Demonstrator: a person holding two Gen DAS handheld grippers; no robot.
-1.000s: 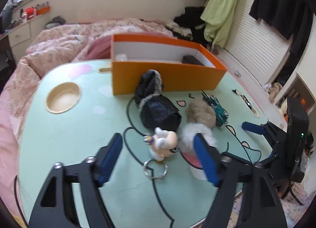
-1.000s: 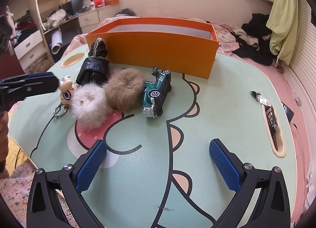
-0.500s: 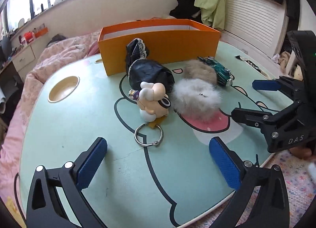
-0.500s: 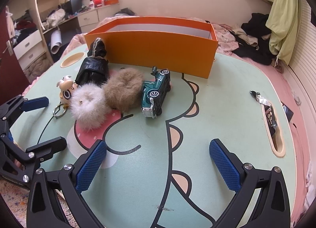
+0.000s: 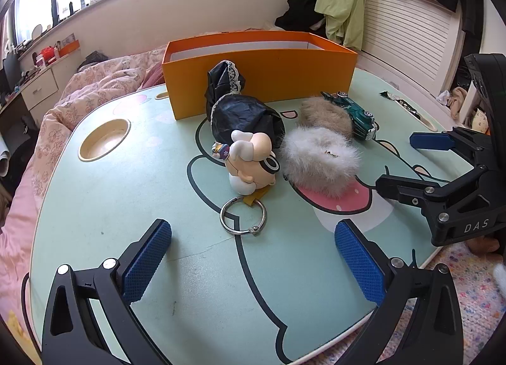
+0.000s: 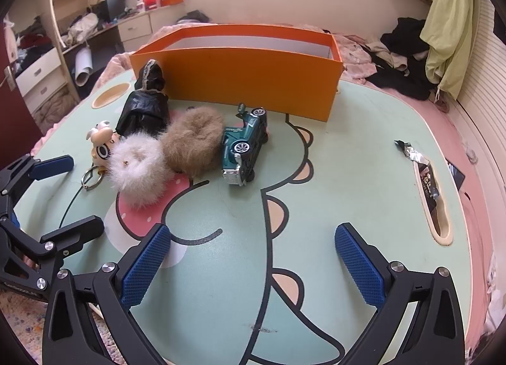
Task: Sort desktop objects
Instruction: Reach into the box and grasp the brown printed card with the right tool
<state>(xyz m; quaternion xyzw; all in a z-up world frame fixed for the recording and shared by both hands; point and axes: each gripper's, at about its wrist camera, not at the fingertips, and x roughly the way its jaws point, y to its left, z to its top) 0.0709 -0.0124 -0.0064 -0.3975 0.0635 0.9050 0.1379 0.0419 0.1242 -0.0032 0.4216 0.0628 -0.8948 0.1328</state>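
My left gripper [image 5: 253,257] stands open and empty over the mint table [image 5: 95,207]. Its blue pads [image 5: 147,259] flank a spot just short of the metal ring [image 5: 243,216] of a cartoon figure keychain [image 5: 253,159]. Behind the figure lie a black lace-trimmed cloth [image 5: 243,112], a white fluffy scrunchie [image 5: 319,159], a brown fluffy one [image 5: 325,115] and a green toy car [image 5: 357,115] on its side. An orange box [image 5: 262,80] stands at the back. My right gripper [image 6: 253,257] is open and empty, well short of the car [image 6: 243,147].
A round cup recess [image 5: 104,139] sits at the table's left. A long slot [image 6: 430,188] with foil wrappers runs along the right. A pink quilted bed [image 5: 79,96] lies behind. The table's near edge is close under both grippers. Each gripper shows in the other's view.
The left gripper has drawn back and sunk away from the keychain figure, and its jaws have widened. The figure, earlier between the fingers, now lies ahead of them. The right gripper has kept still.
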